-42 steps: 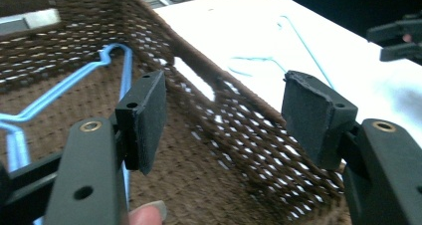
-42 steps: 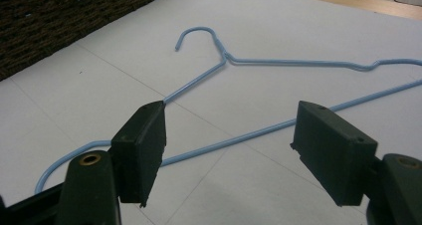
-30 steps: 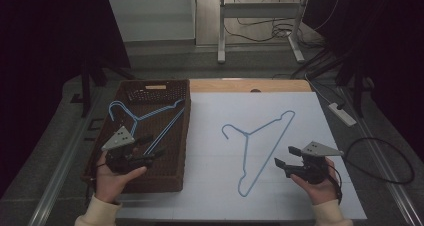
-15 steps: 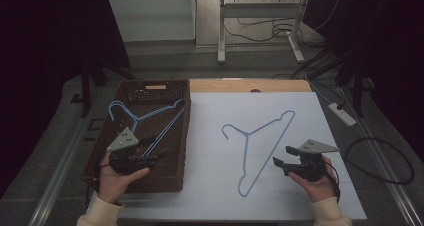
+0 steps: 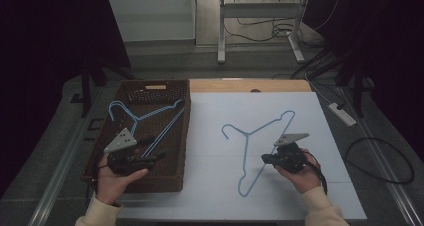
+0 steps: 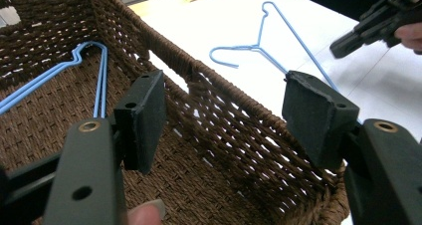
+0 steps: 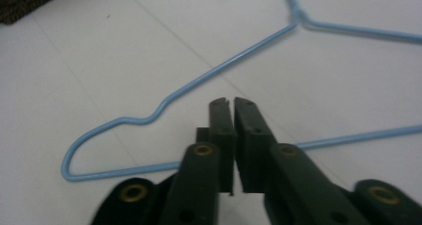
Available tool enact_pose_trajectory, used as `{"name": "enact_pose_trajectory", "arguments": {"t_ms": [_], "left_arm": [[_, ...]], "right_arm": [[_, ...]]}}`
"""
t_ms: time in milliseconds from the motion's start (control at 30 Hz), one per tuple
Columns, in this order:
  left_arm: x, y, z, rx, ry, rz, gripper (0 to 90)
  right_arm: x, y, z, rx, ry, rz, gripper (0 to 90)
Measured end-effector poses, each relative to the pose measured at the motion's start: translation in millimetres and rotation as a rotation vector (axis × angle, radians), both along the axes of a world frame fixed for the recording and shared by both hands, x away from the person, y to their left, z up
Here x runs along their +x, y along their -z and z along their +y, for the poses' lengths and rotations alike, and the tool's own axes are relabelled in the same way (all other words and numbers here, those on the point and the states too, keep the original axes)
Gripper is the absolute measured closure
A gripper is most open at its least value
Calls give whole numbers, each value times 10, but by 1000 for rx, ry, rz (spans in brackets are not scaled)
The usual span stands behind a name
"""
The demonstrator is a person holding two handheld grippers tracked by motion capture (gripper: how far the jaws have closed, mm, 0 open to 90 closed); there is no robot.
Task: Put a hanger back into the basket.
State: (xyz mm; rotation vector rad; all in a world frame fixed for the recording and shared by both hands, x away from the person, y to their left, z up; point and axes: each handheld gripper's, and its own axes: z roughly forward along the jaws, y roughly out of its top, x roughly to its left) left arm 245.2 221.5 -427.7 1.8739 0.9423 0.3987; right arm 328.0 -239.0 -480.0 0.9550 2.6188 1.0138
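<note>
Right gripper [image 5: 269, 159]: jaws have just been closing and now stand pressed together with nothing between them, poised above the lower bar of the blue wire hanger [image 5: 248, 151] that lies flat on the white sheet [image 5: 330, 186] covering the table, near the sheet's middle, hook toward the basket. Left gripper [image 5: 154, 159]: jaws wide apart, empty, held over the near right part of the brown wicker basket [image 5: 175, 178] at the table's left edge. Two more blue hangers [image 5: 145, 118] lie inside the basket toward its far end.
</note>
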Motion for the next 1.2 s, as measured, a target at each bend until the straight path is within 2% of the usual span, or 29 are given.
{"name": "enact_pose_trajectory", "arguments": {"t_ms": [167, 200, 267, 400, 533, 700, 900, 1200], "left_arm": [[-7, 1, -2, 0, 1, 1, 348], [-7, 1, -2, 0, 1, 1, 348], [-8, 5, -11, 0, 4, 1, 348], [-3, 11, -16, 2, 4, 3, 348], [2, 21, -17, 4, 5, 7, 349], [7, 26, -30, 9, 7, 10, 350], [8, 30, -28, 7, 7, 12, 350], [6, 18, -8, 5, 3, 9, 351]], "right_arm": [[-88, 55, 250, -48, -105, 66, 900], [-88, 55, 250, -48, -105, 66, 900], [-188, 79, 372, -49, -173, 93, 900], [-323, 147, 503, -77, -239, 130, 900], [-405, 202, 565, -82, -258, 170, 900], [-450, 295, 652, -124, -270, 209, 900], [-503, 303, 678, -115, -260, 211, 900], [-646, 327, 832, -91, -323, 245, 900]]}}
